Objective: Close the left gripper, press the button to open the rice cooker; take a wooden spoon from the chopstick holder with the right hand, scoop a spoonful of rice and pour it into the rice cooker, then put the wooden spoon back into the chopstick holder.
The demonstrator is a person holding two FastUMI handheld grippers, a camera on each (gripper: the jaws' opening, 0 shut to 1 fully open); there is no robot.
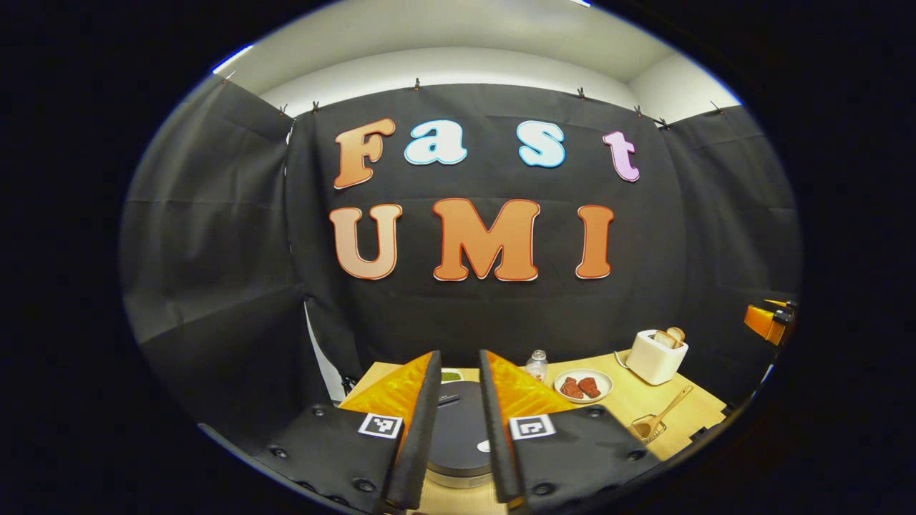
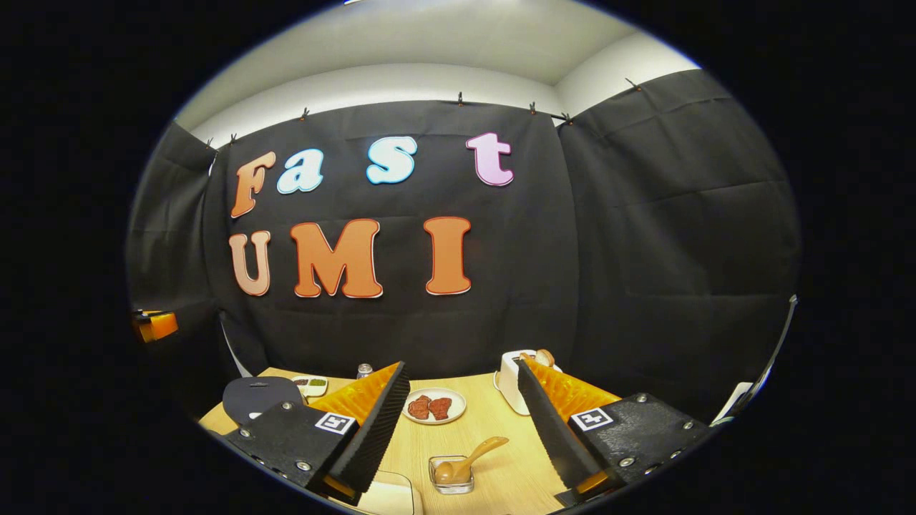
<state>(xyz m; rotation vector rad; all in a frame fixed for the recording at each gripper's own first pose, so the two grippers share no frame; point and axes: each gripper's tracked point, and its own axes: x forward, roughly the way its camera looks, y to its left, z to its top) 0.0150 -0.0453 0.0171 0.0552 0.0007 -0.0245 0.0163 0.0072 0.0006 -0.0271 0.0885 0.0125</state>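
The left tongs (image 1: 459, 390) hang just above the dark rice cooker (image 1: 458, 429), fingers a little apart, grasping nothing. The right tongs (image 2: 461, 400) are wide apart and empty. The wooden spoon (image 2: 469, 460) sits in its holder (image 2: 451, 476) on the bench (image 2: 494, 429), just below them.

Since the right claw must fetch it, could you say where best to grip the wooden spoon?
Grip the light wooden spoon partway along its bare handle, coming from above. Its bowl sits in the small clear holder and the handle leans up and out to the right, with nothing around it.
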